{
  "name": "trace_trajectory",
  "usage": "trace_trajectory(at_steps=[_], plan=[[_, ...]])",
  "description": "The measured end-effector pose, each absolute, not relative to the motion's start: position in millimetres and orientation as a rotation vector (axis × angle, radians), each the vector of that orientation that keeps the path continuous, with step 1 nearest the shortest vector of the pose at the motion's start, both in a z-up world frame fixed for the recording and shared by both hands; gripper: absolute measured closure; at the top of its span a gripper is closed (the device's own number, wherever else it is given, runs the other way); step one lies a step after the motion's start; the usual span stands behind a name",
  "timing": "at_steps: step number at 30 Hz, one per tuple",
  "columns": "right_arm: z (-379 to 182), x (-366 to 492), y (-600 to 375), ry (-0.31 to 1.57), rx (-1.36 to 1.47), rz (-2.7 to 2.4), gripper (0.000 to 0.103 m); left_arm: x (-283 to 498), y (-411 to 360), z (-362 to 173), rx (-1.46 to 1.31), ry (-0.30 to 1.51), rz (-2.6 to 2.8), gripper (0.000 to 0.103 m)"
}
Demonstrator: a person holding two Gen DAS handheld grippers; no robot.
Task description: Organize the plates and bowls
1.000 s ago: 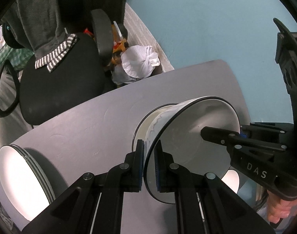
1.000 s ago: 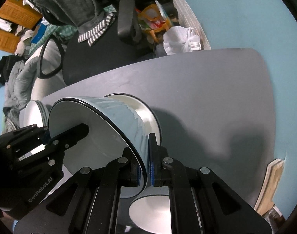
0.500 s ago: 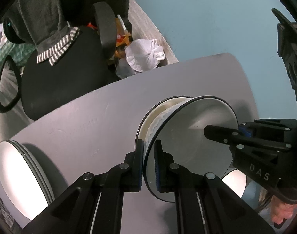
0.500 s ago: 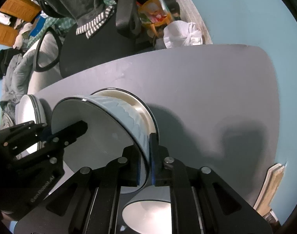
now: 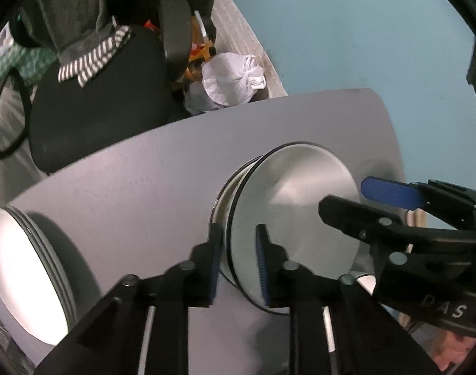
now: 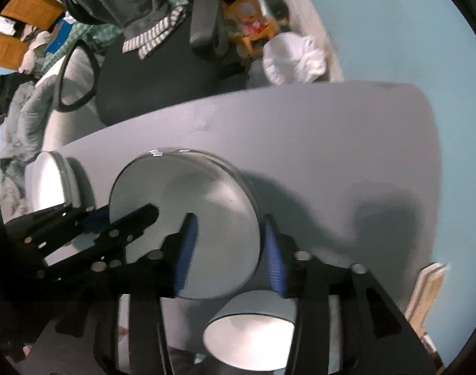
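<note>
A large white bowl with a dark rim [image 5: 288, 212] sits nested in another bowl on the grey table [image 5: 138, 181]; it also shows in the right wrist view [image 6: 188, 218]. My left gripper [image 5: 238, 262] is open, its fingers either side of the bowl's near-left rim. My right gripper [image 6: 228, 256] is open, its fingers straddling the bowl's right rim. A stack of white plates [image 5: 22, 275] lies at the table's left. A smaller white bowl [image 6: 253, 331] sits below the right gripper.
A black office chair [image 5: 94, 100] with clothes draped on it stands behind the table. A white plastic bag [image 5: 231, 78] lies on the floor by the blue wall. The table's far right corner is near the wall [image 6: 425, 106].
Both grippers have opened and let go of the big bowl's rim. The bowl has dropped from tilted to sitting nested in the bowl under it.
</note>
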State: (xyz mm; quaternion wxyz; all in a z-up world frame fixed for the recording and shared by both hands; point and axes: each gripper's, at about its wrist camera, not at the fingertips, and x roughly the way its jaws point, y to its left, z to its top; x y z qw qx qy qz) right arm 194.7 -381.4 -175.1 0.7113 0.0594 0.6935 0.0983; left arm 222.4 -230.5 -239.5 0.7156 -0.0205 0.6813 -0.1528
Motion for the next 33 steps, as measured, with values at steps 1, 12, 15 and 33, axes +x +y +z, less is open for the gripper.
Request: trace_trajectory(at_steps=[1, 12, 15, 33], plan=[[-172.4, 196.0, -382.4, 1.528, 0.136, 0.22, 0.047, 222.8, -230.2, -238.4, -0.049, 1.511, -0.338, 0.076], [-157.6, 197.7, -396.3, 1.491, 0.171, 0.191, 0.047, 219.4, -220.3, -204.1, -0.005, 1.428, -0.282, 0.037], [-148.0, 191.9, -398.9, 1.474, 0.161, 0.181, 0.047, 214.2, -217.3, -198.8, -0.018, 1.431, -0.271, 0.037], [-78.3, 138.8, -416.4, 1.334, 0.141, 0.1, 0.036, 162.7, -207.9, -128.7, -0.065, 1.342, -0.285, 0.028]])
